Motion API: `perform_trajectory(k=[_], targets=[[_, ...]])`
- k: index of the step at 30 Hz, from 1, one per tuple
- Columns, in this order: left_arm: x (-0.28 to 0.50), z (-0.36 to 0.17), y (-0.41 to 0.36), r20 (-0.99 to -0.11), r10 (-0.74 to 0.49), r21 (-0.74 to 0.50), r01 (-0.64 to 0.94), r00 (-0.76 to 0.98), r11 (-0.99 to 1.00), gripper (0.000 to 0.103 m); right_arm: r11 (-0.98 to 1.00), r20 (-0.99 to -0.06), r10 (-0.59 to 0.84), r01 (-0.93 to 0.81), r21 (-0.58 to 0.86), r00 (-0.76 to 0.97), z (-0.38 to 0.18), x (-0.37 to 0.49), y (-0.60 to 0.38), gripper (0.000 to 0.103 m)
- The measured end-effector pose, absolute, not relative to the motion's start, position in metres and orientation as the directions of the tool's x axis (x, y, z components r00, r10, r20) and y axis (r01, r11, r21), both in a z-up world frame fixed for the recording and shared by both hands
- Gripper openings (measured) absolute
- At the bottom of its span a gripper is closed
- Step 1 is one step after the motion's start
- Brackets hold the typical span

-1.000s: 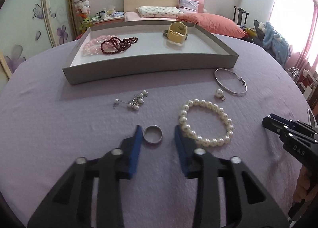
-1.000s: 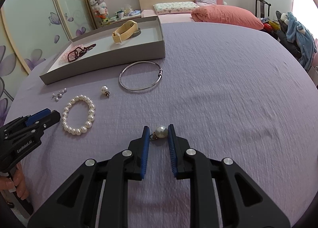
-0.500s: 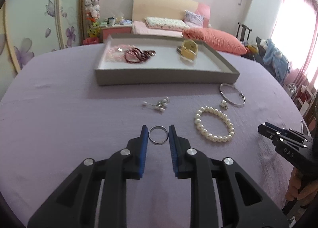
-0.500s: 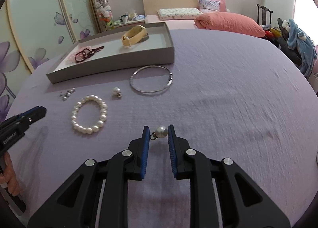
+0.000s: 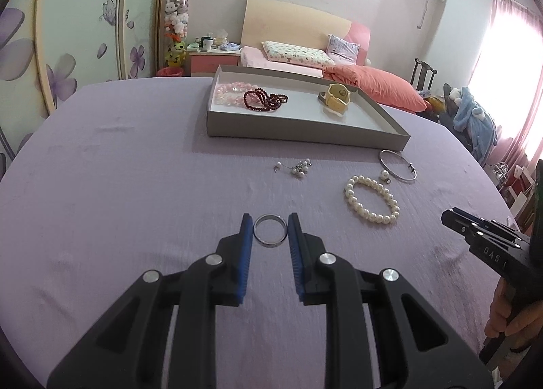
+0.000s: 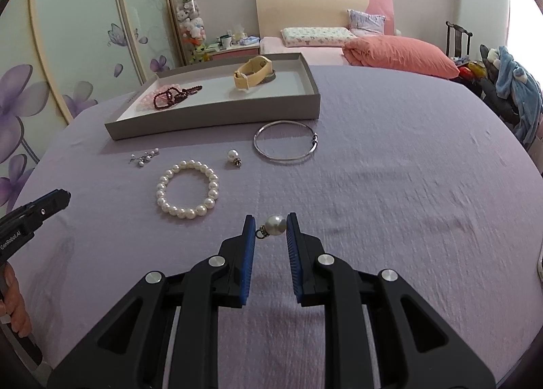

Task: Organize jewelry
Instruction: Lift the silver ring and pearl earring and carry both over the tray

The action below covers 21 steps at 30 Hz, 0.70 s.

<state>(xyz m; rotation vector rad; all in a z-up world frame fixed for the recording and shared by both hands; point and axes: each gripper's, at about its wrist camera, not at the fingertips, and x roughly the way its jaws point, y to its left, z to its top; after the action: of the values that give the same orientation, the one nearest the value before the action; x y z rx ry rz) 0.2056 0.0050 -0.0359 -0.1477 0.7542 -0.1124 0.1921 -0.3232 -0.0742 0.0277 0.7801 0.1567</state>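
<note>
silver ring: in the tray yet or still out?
Out. The silver ring sits between the left gripper fingers, well short of the tray.

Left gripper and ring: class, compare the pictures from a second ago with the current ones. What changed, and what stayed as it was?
The left gripper, whose jaws stood open around the ring on the cloth, shut on it and lifted it; the tray now looks farther off. The right gripper kept its grip on the pearl earring. The pearl bracelet, bangle and other pieces stayed put.
</note>
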Motion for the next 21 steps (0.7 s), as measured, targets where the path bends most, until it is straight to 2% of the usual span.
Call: perform_trajectory(k=[11,21], targets=[[0.202,-0.025,-0.001,-0.632,-0.158,-0.175,0.059,0.759,0.983,0.022,0.985,-0.632,0.168,-0.149,0.084,0.756,-0.057,0.189,-0.318,0.020],[0.210,0.015,-0.007,-0.473,-0.136,-0.150,0.072,0.871,0.986,0.022,0.980,-0.451,0.196,-0.183,0.075,0.870,-0.017,0.193,-0.304,0.020]])
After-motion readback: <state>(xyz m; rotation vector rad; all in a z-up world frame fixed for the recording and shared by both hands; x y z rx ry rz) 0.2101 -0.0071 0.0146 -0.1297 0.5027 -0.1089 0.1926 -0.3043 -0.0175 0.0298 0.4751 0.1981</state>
